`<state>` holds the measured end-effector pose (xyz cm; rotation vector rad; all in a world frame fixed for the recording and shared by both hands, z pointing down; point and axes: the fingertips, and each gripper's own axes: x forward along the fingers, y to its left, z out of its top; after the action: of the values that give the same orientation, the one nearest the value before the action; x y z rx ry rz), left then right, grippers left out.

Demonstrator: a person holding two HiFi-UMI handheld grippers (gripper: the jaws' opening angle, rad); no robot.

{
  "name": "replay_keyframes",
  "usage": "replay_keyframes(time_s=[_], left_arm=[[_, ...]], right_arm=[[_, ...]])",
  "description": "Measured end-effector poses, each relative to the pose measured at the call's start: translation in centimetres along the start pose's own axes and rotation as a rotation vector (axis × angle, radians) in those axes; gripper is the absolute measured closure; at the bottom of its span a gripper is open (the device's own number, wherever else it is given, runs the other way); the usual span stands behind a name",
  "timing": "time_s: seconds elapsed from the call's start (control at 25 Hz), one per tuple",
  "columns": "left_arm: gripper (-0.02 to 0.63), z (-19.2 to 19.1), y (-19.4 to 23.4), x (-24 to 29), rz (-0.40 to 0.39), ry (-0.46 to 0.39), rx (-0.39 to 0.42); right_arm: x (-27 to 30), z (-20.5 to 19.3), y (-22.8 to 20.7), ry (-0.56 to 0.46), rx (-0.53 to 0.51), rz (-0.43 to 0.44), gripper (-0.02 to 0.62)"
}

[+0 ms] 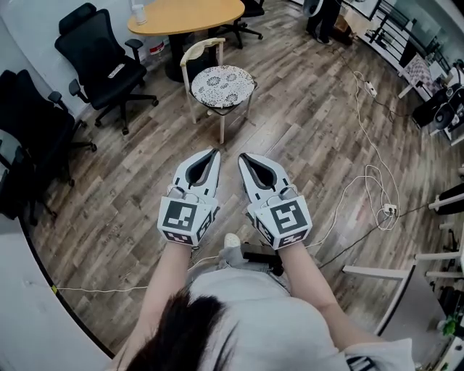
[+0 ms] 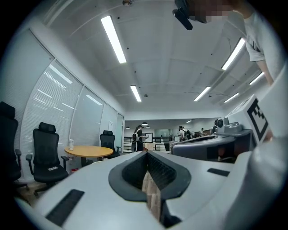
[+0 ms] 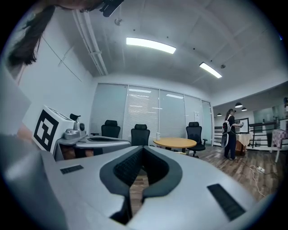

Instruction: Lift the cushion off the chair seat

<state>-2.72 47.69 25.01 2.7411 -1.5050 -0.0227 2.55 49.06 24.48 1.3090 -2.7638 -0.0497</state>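
Not started: cushion point(image 1: 222, 81) lies on chair point(image 1: 201, 48); left tongs point(image 1: 214, 151) and right tongs point(image 1: 243, 156) closed, empty, well apart from it

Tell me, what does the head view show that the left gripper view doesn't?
Head view only: the patterned cushion on its chair, white cables on the floor. Left gripper view only: ceiling lights, a distant standing person. Both: the round wooden table, black office chairs, the left gripper and right gripper, shut and empty.
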Motion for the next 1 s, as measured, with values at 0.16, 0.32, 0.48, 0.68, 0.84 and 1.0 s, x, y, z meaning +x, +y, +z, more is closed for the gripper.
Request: replay_keyframes(time_s=[0.16,0.32,0.48,0.68,0.84,1.0], left_arm=[[0.604,-0.1,0.8,3.7,0.0,0.001,-0.001],[0.604,-0.2,1.7,6.1,0.012,-0.003,-0.009],[0.604,-0.6,2.8,7.9,0.017,0.008,-0.009],[0.604,-0.9,4.4,9.7,0.023,0.008,-0.012],[0.604,-1.5,6.1,11.8,0.026,0.013,-0.019],[0.604,-1.8,8.5,14.4,0.028,0.009,-0.03]], right_arm=[[2.1,-0.4,-3.2,0.009,0.004,0.011,0.569],[3.6,-0.8,-5.3,0.01,0.0,0.018,0.569],[4.9,-1.1,-7.1,0.013,0.009,0.01,0.569],[7.0,-1.6,-8.6,0.016,0.015,0.008,0.569],[9.1,-2.1,-10.0,0.027,0.016,0.006,0.569],[12.0,-2.5,-11.6,0.035,0.017,0.003,0.569]])
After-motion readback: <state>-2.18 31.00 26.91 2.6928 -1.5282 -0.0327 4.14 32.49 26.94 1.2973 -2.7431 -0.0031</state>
